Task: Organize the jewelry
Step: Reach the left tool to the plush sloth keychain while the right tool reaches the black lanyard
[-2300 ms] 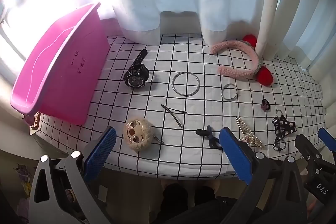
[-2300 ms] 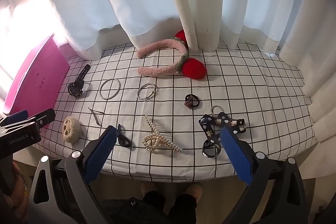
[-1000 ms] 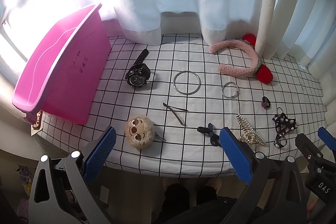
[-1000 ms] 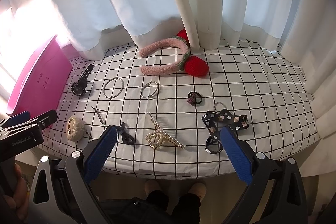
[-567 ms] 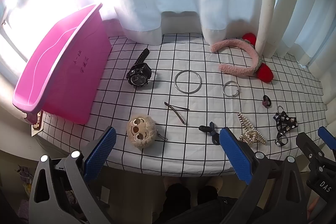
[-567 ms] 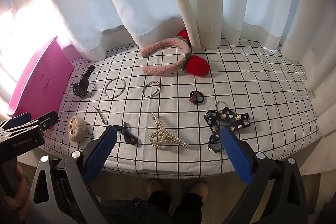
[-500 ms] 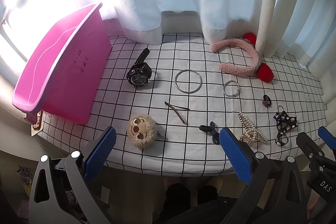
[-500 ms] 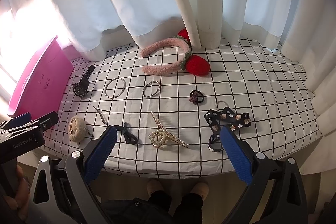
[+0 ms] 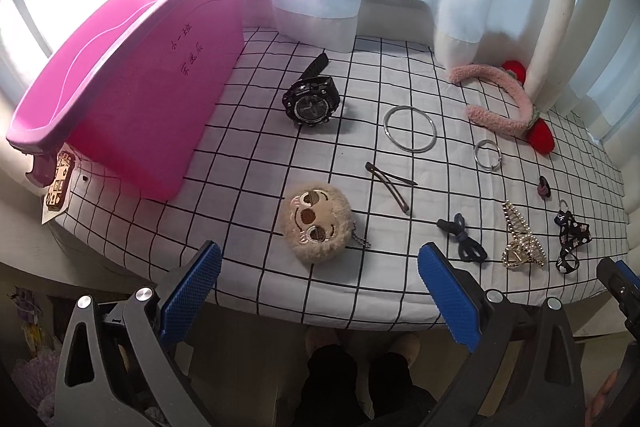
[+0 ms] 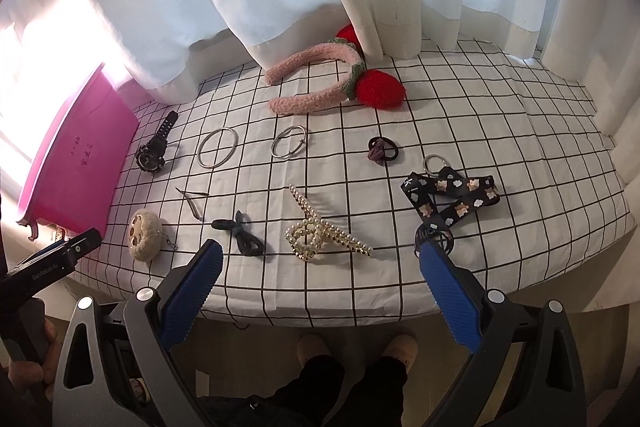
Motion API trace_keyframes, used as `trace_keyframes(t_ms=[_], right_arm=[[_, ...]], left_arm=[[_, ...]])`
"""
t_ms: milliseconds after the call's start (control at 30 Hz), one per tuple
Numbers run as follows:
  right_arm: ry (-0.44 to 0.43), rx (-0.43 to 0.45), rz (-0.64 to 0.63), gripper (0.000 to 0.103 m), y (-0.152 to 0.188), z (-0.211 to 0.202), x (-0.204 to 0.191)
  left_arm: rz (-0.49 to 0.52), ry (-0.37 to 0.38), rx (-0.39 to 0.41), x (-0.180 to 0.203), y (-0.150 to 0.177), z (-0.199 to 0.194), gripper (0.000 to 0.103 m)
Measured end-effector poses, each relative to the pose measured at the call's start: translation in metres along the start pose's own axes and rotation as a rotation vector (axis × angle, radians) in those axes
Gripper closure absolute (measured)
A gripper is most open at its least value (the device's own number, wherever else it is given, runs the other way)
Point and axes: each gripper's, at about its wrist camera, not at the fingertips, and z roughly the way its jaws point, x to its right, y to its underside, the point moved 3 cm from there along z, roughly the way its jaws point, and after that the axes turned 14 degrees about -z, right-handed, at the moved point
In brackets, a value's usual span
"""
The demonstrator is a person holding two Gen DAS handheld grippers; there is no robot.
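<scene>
nothing sorted yet, by the look of it: every piece lies loose on the checked worktop (image 10: 500, 131), none seen in the pink bin (image 9: 132, 75) at the left edge, though its inside is mostly hidden

black watch (image 9: 311, 102) just beside the bin; large silver ring (image 9: 409, 127), small ring (image 10: 289, 141) mid-row; pink headband (image 10: 320, 83) at the back edge by the curtain

front edge: plush keychain (image 9: 315, 219), hair clips (image 9: 390, 185), dark bow tie (image 10: 240, 231), pearl clip (image 10: 320, 233), printed lanyard (image 10: 452, 199)

left hand-held gripper (image 9: 320, 291) and right hand-held gripper (image 10: 320, 291) both spread wide, empty, off the front edge; whole sort left
</scene>
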Motion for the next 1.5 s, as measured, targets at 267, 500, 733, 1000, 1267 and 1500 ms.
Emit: trace_keyframes(t_ms=[267,500,733,1000,1267,1500], right_arm=[[0.055,-0.024,0.069,0.009,0.028,0.02,0.02],[0.147,-0.035,0.103,0.009,0.04,0.026,0.07],[0.098,-0.027,0.149,0.009,0.035,0.06,0.114],[0.111,-0.033,0.103,0.009,0.019,0.095,0.125],[0.184,-0.05,0.04,0.009,0.012,0.111,0.128],[0.229,-0.033,-0.011,0.009,0.013,0.115,0.124]], left_arm=[[0.008,-0.007,-0.034,-0.023,0.008,0.041,0.006],[-0.011,0.009,-0.034,-0.016,0.01,0.067,0.006],[-0.07,0.005,0.01,-0.009,0.012,0.082,0.006],[-0.109,0.005,0.038,0.002,0.018,0.096,0.006],[-0.12,-0.011,0.041,0.006,0.018,0.111,0.006],[-0.124,-0.037,0.023,0.005,0.02,0.125,0.006]])
